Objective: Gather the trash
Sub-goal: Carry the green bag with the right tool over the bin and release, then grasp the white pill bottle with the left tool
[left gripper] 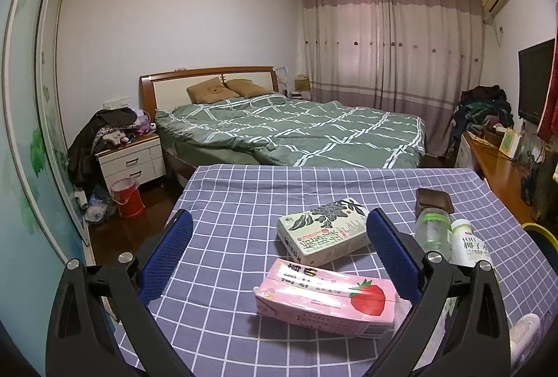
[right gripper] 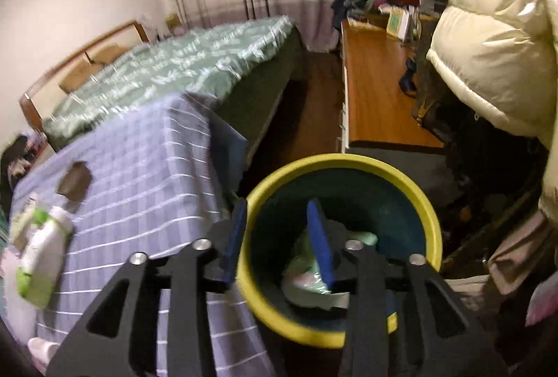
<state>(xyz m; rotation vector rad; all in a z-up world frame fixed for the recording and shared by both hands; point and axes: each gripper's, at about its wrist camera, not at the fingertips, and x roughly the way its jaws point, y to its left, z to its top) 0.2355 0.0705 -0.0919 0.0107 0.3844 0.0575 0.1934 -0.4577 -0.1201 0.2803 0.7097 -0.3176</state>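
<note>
Two cartons lie on the checked bench in a bedroom: a pink carton between the wide-open, empty left gripper fingers, a green carton at its 12 o'clock. Bottles lie at 3 o'clock. The right gripper, half open and empty, hangs over the yellow-rimmed bin holding trash.

Table covered in blue-grey checked cloth is carrying the trash. Green-and-white leaf-print carton is lying mid-table; pink strawberry carton just nearer; clear plastic bottle and white green-labelled bottle lying right of it; brown wallet-like case beyond those.
</note>
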